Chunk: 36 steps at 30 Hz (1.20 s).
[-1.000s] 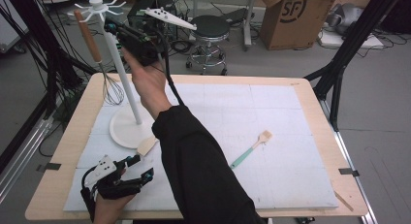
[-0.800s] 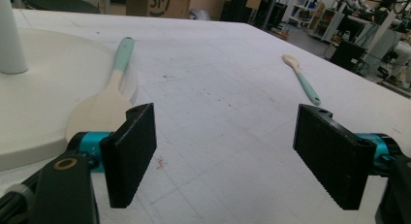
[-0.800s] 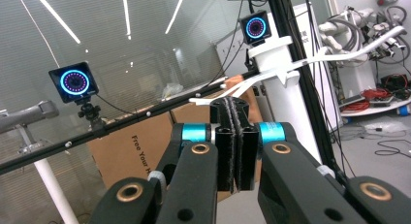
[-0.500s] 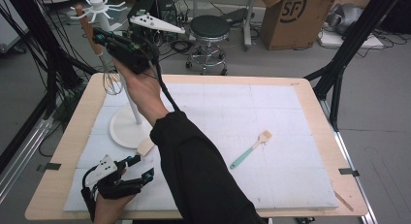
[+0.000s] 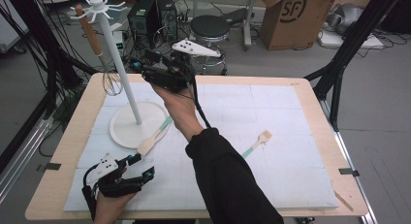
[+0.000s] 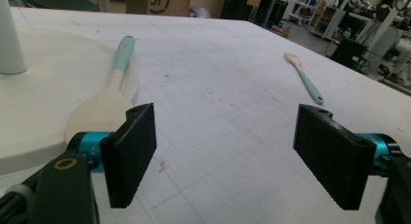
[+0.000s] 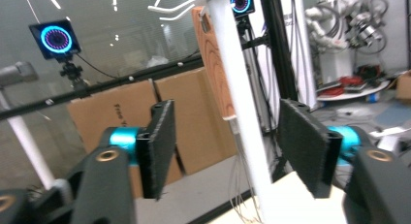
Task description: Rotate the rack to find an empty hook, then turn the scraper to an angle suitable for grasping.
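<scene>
Whisk hung, right gripper (image 5: 145,71) released.
Jaws just opened, nothing between; whisk (image 5: 99,52) left dangling off rack (image 5: 116,69) beyond them. Left gripper (image 5: 140,167) parked agape on worktop (image 5: 291,88), spatula (image 6: 109,93) just ahead.

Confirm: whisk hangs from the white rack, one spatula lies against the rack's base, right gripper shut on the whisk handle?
Not quite. The right gripper view shows the right gripper open, jaws apart, the whisk hanging free behind the rack pole. Spatula placement is right.

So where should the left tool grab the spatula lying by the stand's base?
On the teal handle of the spatula, from above with the jaws across it. The handle is slim and rests over the base rim, leaving a gap beneath; the blade lies flat and wide. The left tool is open.
</scene>
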Each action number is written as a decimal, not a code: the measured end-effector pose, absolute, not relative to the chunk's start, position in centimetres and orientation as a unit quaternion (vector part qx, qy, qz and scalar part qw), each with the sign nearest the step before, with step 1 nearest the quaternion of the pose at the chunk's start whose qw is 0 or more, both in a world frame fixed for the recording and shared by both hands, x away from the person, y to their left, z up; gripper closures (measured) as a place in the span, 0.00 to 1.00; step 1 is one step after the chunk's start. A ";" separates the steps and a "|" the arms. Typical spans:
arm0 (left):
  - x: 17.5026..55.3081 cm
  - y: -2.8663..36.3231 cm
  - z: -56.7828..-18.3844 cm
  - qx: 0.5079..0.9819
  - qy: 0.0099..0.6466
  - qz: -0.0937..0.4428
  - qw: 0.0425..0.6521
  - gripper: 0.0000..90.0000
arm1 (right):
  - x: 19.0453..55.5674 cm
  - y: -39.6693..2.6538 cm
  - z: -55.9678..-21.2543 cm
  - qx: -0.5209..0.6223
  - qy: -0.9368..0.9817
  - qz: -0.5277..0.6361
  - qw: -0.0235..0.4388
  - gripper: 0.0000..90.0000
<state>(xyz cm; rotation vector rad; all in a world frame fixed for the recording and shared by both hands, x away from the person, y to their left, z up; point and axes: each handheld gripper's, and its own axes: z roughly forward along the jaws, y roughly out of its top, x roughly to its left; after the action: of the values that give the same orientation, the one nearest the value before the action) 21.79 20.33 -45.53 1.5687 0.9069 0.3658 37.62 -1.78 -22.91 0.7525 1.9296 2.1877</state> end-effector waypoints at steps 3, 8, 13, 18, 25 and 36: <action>21.9 20.3 -45.5 0.679 0.390 0.159 0.601 0.27 | 37.5 -3.0 -23.3 0.253 0.641 0.721 0.065 0.31; 22.2 20.4 -45.5 0.677 0.392 0.163 0.601 0.27 | 37.4 -4.9 -24.2 0.255 0.645 0.717 0.068 0.25; 22.2 20.4 -45.5 0.677 0.391 0.166 0.601 0.26 | 37.2 -6.4 -25.8 0.262 0.659 0.702 0.066 0.23; 22.3 20.5 -45.5 0.675 0.393 0.167 0.601 0.26 | 36.6 -7.6 -27.4 0.268 0.669 0.691 0.065 0.19; 22.5 20.6 -45.4 0.671 0.403 0.161 0.601 0.26 | 35.0 -9.4 -29.4 0.279 0.680 0.675 0.065 0.19; 22.4 19.9 -45.0 0.683 0.396 0.158 0.593 0.26 | 29.7 -14.8 -34.3 0.283 0.707 0.642 0.087 0.18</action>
<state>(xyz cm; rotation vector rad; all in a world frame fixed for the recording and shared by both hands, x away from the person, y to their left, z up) 22.39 19.86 -44.98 1.5887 0.9198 0.3668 29.73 -14.77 -34.29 0.8443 2.1056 1.9125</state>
